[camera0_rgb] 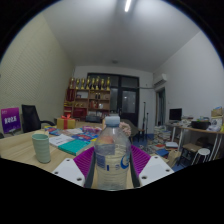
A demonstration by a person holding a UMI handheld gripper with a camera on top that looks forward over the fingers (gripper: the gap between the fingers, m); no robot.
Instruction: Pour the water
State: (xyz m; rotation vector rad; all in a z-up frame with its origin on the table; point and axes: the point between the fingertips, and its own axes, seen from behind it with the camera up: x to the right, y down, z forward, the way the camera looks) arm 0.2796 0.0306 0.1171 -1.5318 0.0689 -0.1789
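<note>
Between my gripper's (112,165) pink pads (84,160) sits the water bottle (111,152), upright, both fingers clamped on it. Off left, a green cup (41,147) stands on the cluttered tabletop (20,150).

No legible text anywhere. Water bottle (112,150) between gripper (112,168) fingers: label unreadable. Purple sign (11,121) on left desk: white lettering too small to read. Shelf boxes (88,85): markings indistinct.
</note>
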